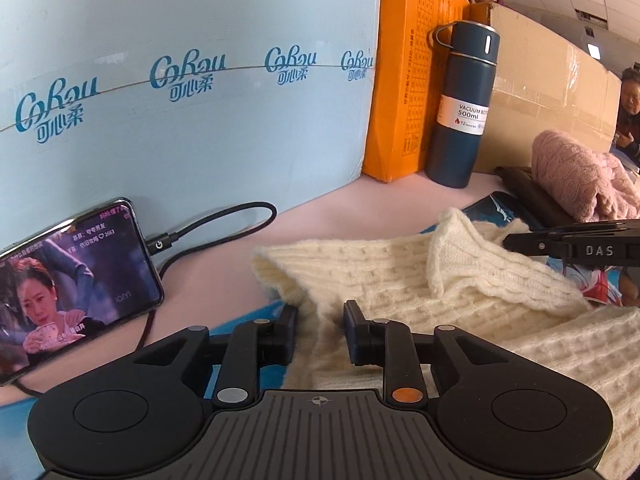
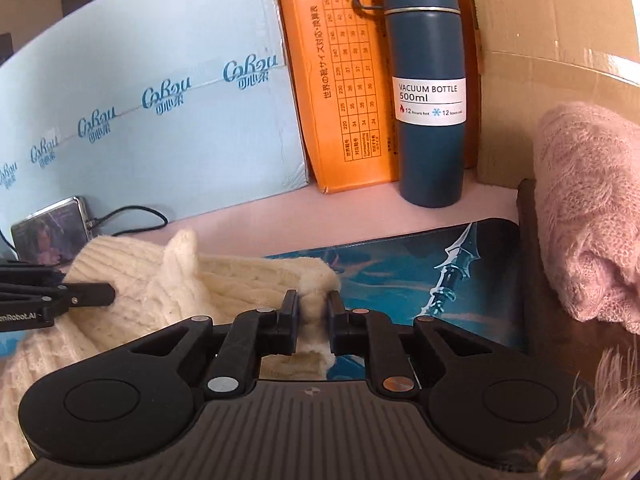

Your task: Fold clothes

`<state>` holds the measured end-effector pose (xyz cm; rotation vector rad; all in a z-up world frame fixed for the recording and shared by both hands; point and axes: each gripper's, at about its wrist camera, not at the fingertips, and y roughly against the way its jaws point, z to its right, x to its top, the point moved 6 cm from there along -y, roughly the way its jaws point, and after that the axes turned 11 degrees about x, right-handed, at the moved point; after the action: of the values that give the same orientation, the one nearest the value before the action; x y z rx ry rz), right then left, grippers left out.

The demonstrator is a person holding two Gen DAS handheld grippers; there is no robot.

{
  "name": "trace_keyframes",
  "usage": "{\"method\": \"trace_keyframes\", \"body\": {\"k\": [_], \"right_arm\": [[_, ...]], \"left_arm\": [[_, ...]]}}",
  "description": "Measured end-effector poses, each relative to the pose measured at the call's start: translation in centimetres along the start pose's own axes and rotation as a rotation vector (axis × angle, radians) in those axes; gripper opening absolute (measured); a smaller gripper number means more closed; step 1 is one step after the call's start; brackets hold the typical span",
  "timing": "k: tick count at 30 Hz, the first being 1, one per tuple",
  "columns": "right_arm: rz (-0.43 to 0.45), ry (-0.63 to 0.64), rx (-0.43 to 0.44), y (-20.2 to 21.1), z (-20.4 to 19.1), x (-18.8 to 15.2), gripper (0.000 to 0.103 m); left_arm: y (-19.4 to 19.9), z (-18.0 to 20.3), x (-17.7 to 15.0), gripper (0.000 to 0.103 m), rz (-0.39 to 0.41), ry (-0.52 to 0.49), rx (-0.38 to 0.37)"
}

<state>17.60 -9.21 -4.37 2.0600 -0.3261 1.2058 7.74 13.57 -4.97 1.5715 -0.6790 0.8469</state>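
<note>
The cream knit sweater [image 1: 420, 280] lies rumpled on the table, partly over a blue printed mat [image 2: 400, 276], with its ribbed body running left to right across the front of the table and one raised fold standing up near the middle.

The right hand-held gripper [image 2: 314, 312] is clamped narrowly on a bunched end of the sweater at its right side; the knit is squeezed between the two fingers and hangs down behind them. The left hand-held gripper [image 1: 320, 332] sits low at the sweater's left end with its fingers parted to a middling gap, knit lying in that gap, but the fingers do not look pressed on it, so I judge it is not holding.

So the sweater stretches between the two tools, its long axis crossing in front of both, and the right one has the grip.

A folded pink sweater [image 2: 588, 208] rests at the table's right edge. At the far edge stand a dark blue bottle [image 2: 428, 92], an orange box [image 2: 340, 100] and a pale blue box [image 1: 180, 80], with a phone [image 1: 68, 280] propped at the left.
</note>
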Motion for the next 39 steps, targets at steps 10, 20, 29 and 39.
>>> {"method": "trace_keyframes", "body": {"k": [10, 20, 29, 39], "right_arm": [[0.019, -0.075, 0.356, 8.2, -3.4, -0.9, 0.077], [-0.209, 0.239, 0.446, 5.2, -10.3, -5.6, 0.045], [-0.158, 0.402, 0.583, 10.2, -14.1, -7.0, 0.01], [-0.123, 0.399, 0.545, 12.0, -14.2, -8.0, 0.069]], "left_arm": [[11.8, -1.7, -3.9, 0.082, 0.145, 0.032, -0.083], [14.8, 0.5, -6.8, 0.084, 0.143, 0.011, -0.085], [17.0, -0.5, -6.6, 0.084, 0.207, 0.065, -0.062], [17.5, -0.9, -7.0, 0.085, 0.208, 0.071, -0.032]]}}
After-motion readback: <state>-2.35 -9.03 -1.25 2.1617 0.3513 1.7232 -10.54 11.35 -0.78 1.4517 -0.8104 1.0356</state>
